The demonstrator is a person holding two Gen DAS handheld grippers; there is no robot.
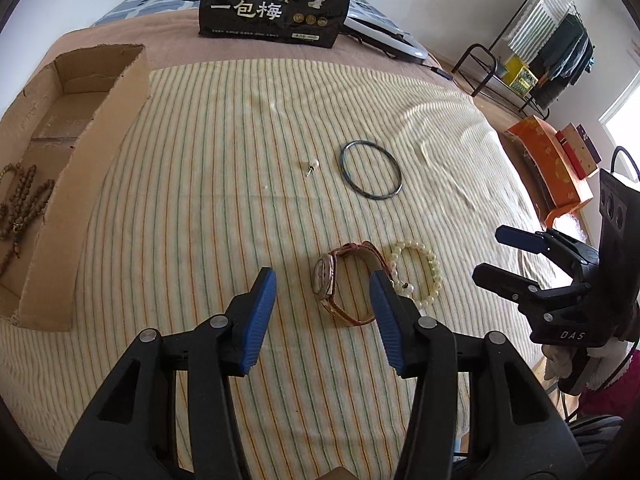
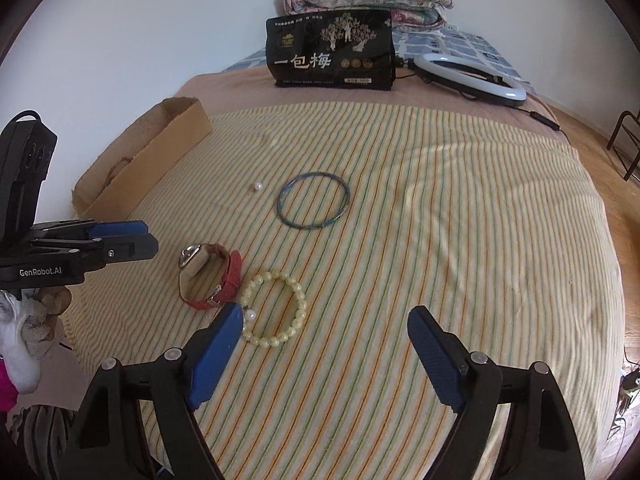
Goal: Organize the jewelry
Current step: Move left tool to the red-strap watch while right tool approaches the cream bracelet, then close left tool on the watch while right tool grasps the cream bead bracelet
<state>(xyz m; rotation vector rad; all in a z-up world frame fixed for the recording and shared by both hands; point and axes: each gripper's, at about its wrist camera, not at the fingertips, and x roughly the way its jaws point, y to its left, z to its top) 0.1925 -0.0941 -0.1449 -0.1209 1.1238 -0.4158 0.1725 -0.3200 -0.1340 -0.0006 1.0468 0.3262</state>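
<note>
On the striped cloth lie a red-strap watch [image 1: 340,284] [image 2: 210,276], a pale bead bracelet [image 1: 420,274] [image 2: 276,310], a dark thin bangle [image 1: 370,170] [image 2: 313,201] and a small pearl earring [image 1: 312,166] [image 2: 258,187]. A cardboard box [image 1: 60,208] [image 2: 140,160] at the left holds a brown bead necklace [image 1: 20,200]. My left gripper [image 1: 322,292] is open just short of the watch, with the watch between its fingers' lines. My right gripper [image 2: 326,320] is open and empty, near the bead bracelet; it also shows in the left wrist view [image 1: 488,252].
A black snack bag [image 1: 276,0] [image 2: 332,52] stands at the back of the bed. A white ring light [image 2: 472,74] lies at the back right. A clothes rack [image 1: 540,52] and orange boxes [image 1: 552,164] stand on the floor to the right.
</note>
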